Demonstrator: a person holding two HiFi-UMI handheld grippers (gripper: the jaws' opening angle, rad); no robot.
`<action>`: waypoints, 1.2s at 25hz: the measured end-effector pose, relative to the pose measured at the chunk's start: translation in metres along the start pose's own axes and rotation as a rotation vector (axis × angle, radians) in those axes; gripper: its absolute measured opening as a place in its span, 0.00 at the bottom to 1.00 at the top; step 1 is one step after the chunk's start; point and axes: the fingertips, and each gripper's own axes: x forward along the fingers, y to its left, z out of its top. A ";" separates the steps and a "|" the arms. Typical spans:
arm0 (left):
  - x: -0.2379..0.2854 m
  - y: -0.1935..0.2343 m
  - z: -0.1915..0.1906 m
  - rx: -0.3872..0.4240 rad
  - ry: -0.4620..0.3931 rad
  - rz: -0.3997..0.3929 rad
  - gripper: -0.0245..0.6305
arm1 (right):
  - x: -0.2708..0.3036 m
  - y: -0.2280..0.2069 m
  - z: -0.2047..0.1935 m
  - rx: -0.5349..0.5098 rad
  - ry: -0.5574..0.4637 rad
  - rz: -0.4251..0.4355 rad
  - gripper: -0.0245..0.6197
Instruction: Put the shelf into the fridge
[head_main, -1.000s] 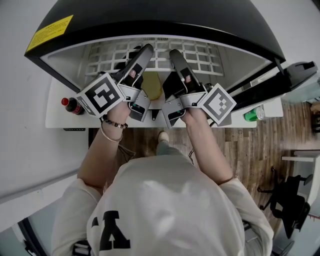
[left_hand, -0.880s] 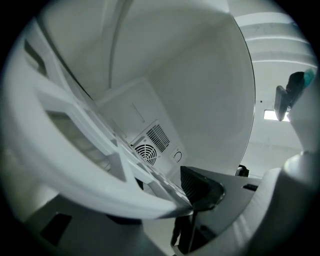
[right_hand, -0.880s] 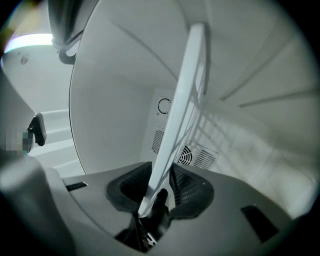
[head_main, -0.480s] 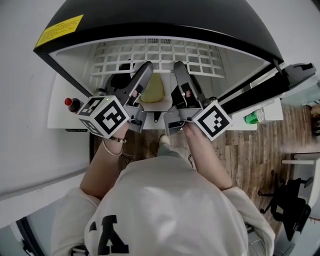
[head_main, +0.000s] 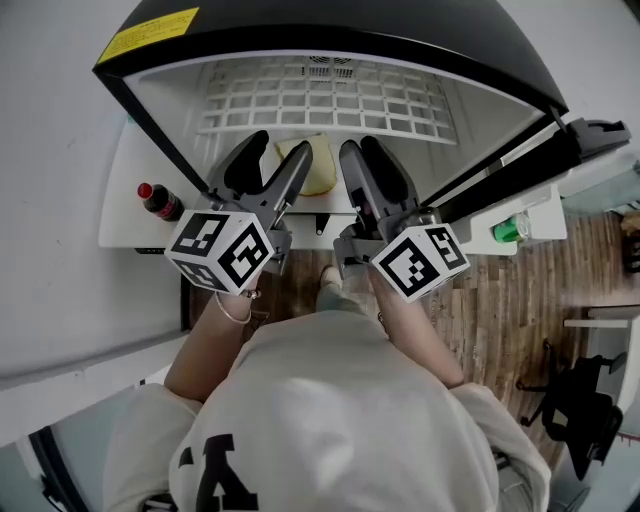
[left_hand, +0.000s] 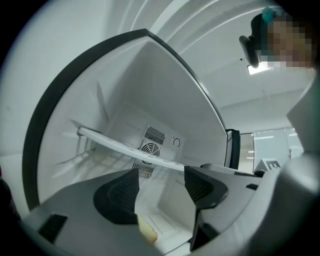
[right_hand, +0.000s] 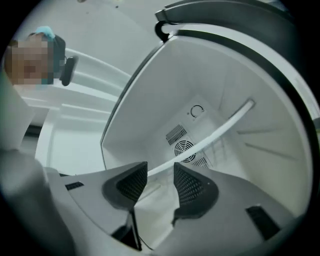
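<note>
Left gripper (head_main: 275, 160) and right gripper (head_main: 367, 155) gaping, both empty!
Your jaws have just been opening, nothing between them. Ahead, the white wire-grid shelf (head_main: 320, 100) lies level across the fridge (head_main: 330, 25), front rail reaching both side walls. There's open room beneath it, with a yellow thing (head_main: 312, 165) lying below.

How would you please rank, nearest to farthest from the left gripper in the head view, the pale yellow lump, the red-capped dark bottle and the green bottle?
1. Pale yellow lump, inside the fridge, just right of the left gripper.
2. Red-capped dark bottle, outside, left.
3. Green bottle, far right.
</note>
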 end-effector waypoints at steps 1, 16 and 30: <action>-0.003 -0.002 0.001 0.020 -0.001 0.003 0.45 | -0.002 0.005 -0.001 -0.028 0.002 0.005 0.30; -0.054 -0.042 -0.008 0.209 -0.018 -0.029 0.10 | -0.041 0.055 -0.024 -0.235 0.033 0.063 0.11; -0.070 -0.080 -0.020 0.283 -0.037 -0.151 0.05 | -0.064 0.073 -0.034 -0.301 0.046 0.128 0.10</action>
